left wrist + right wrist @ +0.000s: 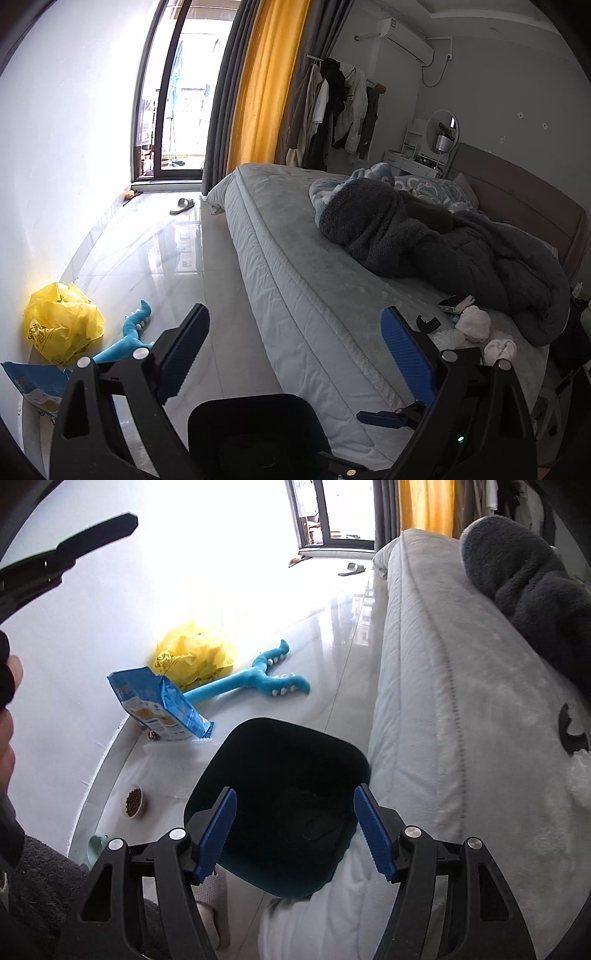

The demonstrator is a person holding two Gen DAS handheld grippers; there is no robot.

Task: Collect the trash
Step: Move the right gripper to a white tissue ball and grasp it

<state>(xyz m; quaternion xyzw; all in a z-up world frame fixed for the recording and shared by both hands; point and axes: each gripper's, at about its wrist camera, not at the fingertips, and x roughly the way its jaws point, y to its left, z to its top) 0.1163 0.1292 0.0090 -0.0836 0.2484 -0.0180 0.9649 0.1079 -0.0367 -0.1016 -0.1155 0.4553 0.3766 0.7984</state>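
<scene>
Right wrist view: the right claw (295, 834) is wide open and empty over the dark square plastic bin (280, 775); a crumpled yellow plastic bag (195, 657) lies at 11 o'clock. The left claw (295, 354) is wide open and empty too.

The left black plastic two-finger gripper (295, 347) and the right black plastic two-finger gripper (295, 830) each carry blue ridged rubber pads (218, 834) with round silver pivot screws behind; a small green light glows below the left jaws

A home bedroom: bed (295, 236), hung clothes (340, 114), curtains (258, 85), probably a dressing table (417, 162).
</scene>
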